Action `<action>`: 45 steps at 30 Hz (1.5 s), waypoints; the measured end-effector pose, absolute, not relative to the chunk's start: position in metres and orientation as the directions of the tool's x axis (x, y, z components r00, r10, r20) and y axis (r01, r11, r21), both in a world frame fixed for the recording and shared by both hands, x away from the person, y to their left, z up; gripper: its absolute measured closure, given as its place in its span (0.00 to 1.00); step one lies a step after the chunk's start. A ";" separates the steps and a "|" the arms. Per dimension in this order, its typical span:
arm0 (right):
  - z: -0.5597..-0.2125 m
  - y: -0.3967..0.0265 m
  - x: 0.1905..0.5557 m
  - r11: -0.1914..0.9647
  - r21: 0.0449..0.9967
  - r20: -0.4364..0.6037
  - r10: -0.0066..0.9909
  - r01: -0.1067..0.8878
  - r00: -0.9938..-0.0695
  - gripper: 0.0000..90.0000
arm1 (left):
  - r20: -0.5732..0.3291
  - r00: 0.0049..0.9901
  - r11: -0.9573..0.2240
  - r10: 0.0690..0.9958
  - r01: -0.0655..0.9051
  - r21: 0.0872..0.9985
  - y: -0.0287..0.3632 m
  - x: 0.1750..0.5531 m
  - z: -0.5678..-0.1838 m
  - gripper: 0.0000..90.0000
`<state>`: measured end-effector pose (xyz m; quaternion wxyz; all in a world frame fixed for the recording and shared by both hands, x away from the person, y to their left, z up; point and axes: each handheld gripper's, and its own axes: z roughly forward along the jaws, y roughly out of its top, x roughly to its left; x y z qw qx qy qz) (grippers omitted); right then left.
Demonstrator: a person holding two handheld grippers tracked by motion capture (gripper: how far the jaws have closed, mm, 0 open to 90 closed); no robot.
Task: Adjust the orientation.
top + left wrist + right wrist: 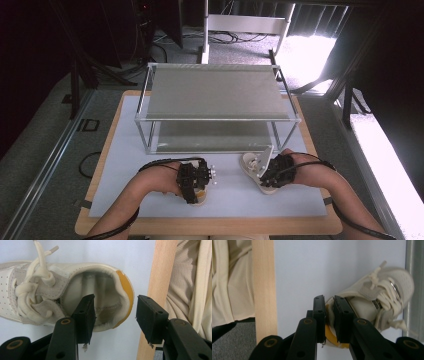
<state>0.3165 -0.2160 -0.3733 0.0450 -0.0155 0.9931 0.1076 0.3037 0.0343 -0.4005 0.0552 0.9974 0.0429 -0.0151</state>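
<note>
The right gripper (329,312) pinches the orange-lined heel of one cream lace-up leather sneaker (384,297), while the left gripper (115,315) stands half-open astride the other sneaker's (62,292) heel.

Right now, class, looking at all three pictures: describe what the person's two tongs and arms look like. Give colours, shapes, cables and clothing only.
Both tongs, the left tongs and the right tongs, are black, each with two flat rectangular pads on bars with round brass-ringed holes. A grey three-cornered plate tops the right one. Black cables trail along bare forearms. The gripper views show a cream ribbed garment.
</note>
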 end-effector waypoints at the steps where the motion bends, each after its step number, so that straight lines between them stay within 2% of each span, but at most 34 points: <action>1: -0.373 -0.214 0.315 0.975 0.218 -0.092 -0.023 -0.043 -0.995 0.89 | -0.036 0.996 -0.990 0.086 0.090 0.111 0.034 0.303 -0.400 0.54; 10: -0.382 -0.204 0.308 0.962 0.266 -0.075 -0.034 -0.052 -0.997 0.88 | -0.037 0.995 -0.989 0.088 0.092 0.117 0.035 0.303 -0.401 0.54; 11: -0.383 -0.203 0.307 0.959 0.279 -0.072 -0.037 -0.056 -0.997 0.94 | -0.035 0.996 -0.989 0.088 0.091 0.116 0.035 0.303 -0.401 0.54; 13: -0.382 -0.200 0.306 0.950 0.308 -0.073 -0.039 -0.060 -0.997 0.96 | -0.033 0.996 -0.989 0.088 0.091 0.114 0.034 0.303 -0.401 0.54; 18: -0.385 -0.198 0.310 0.956 0.292 -0.068 -0.019 -0.038 -0.998 0.84 | -0.035 0.995 -0.989 0.089 0.093 0.119 0.035 0.303 -0.401 0.54; 25: -0.373 -0.210 0.306 0.954 0.298 -0.051 -0.013 -0.027 -0.999 0.73 | -0.033 0.995 -0.989 0.089 0.092 0.116 0.035 0.302 -0.401 0.54; 29: -0.381 -0.212 0.307 0.973 0.230 -0.027 -0.008 -0.014 -1.000 0.69 | -0.032 0.996 -0.990 0.085 0.088 0.110 0.034 0.303 -0.402 0.54; 31: -0.389 -0.210 0.309 0.979 0.202 -0.019 -0.013 -0.016 -1.000 0.69 | -0.034 0.996 -0.990 0.086 0.089 0.111 0.034 0.303 -0.402 0.54; 33: -0.396 -0.209 0.311 0.984 0.177 0.003 -0.018 -0.017 -1.000 0.76 | -0.041 0.995 -0.989 0.091 0.095 0.112 0.034 0.303 -0.402 0.54; 36: -0.398 -0.207 0.310 0.986 0.162 0.007 -0.039 -0.038 -0.999 0.82 | -0.043 0.995 -0.989 0.092 0.096 0.115 0.035 0.304 -0.402 0.54; 42: -0.393 -0.206 0.305 0.990 0.135 -0.002 -0.040 -0.039 -0.999 0.82 | -0.049 0.994 -0.988 0.102 0.107 0.114 0.034 0.306 -0.401 0.54; 45: -0.388 -0.212 0.304 0.988 0.153 -0.014 -0.024 -0.026 -1.000 0.82 | -0.044 0.994 -0.989 0.096 0.100 0.113 0.034 0.305 -0.401 0.54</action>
